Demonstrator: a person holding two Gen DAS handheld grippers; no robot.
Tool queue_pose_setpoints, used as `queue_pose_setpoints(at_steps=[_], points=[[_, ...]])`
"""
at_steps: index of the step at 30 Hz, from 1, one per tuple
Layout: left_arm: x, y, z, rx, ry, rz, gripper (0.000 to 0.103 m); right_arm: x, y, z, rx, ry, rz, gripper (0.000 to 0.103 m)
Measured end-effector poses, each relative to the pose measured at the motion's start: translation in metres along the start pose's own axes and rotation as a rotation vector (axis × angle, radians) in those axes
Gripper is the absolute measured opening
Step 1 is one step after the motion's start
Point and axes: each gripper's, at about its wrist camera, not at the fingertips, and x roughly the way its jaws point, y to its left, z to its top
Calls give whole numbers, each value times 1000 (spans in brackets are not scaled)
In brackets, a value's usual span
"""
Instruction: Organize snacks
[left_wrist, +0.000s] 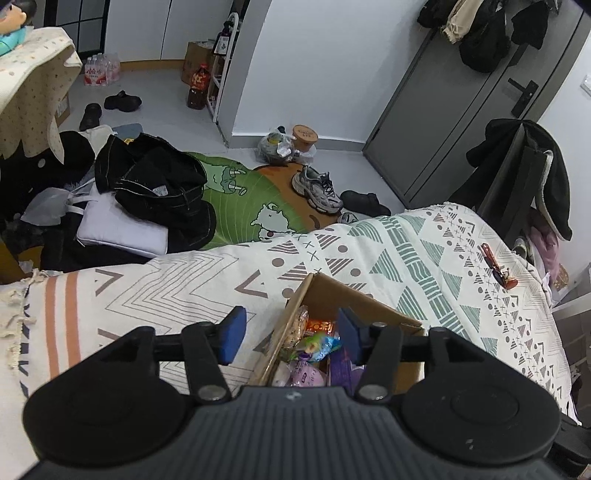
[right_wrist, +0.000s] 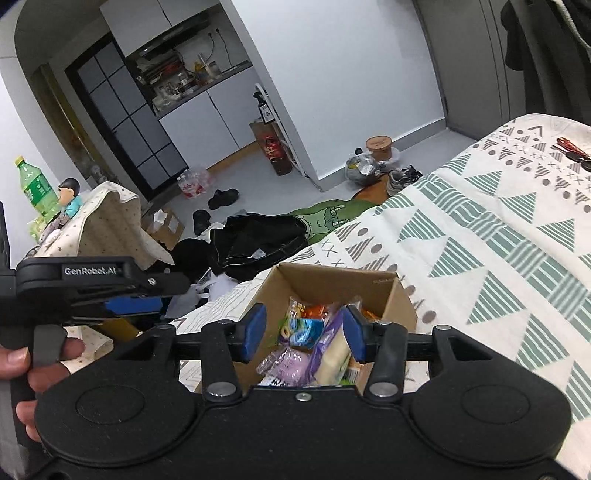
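Both grippers hang over the bed, each with its blue pads spread wide and nothing pinched between them. Seen from its own camera, the right gripper (right_wrist: 303, 334) sits just above the open cardboard box (right_wrist: 400, 306), its two pads level with the box's side walls, so the snack packets show in the gap between them. The left gripper (left_wrist: 291, 334) hovers over the box's left wall (left_wrist: 291, 317): one pad hangs outside the box above the bedspread (left_wrist: 424, 243), the other over the box's inside.

The box is plain brown cardboard, open at the top, with a flap standing up on the left. It rests on the patterned bedspread of white, teal and grey triangles, near the bed's edge closest to the cluttered floor. Inside lies a loose heap of snacks (right_wrist: 310, 343): a pale purple packet (right_wrist: 286, 363), a blue and green wrapper (right_wrist: 304, 330), an orange one (right_wrist: 314, 311) towards the far wall, and a cream-coloured pack (right_wrist: 332, 363) leaning against the right side. Their labels are too small to read.

From the right wrist camera, the left gripper's black body (right_wrist: 92, 280) also shows at the far left, with the person's hand (right_wrist: 33, 369) wrapped around its grip. A red-handled item (left_wrist: 496, 267) lies on the bedspread, well apart from the box.
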Motion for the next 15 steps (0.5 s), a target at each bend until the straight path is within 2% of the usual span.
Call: queue_pose_setpoints(at_steps=[3,8,15], points=[[-10,-1,-2,12,-7,-7,57,-12,2,-4,6,-5,-12,47],[-25,-7,-10,54,-5,-2,72,-27,1,-10,44,6,-43,47],[-46,-16,-26,98,9,-28,76,-55,-1,-22,80,8,-87,47]])
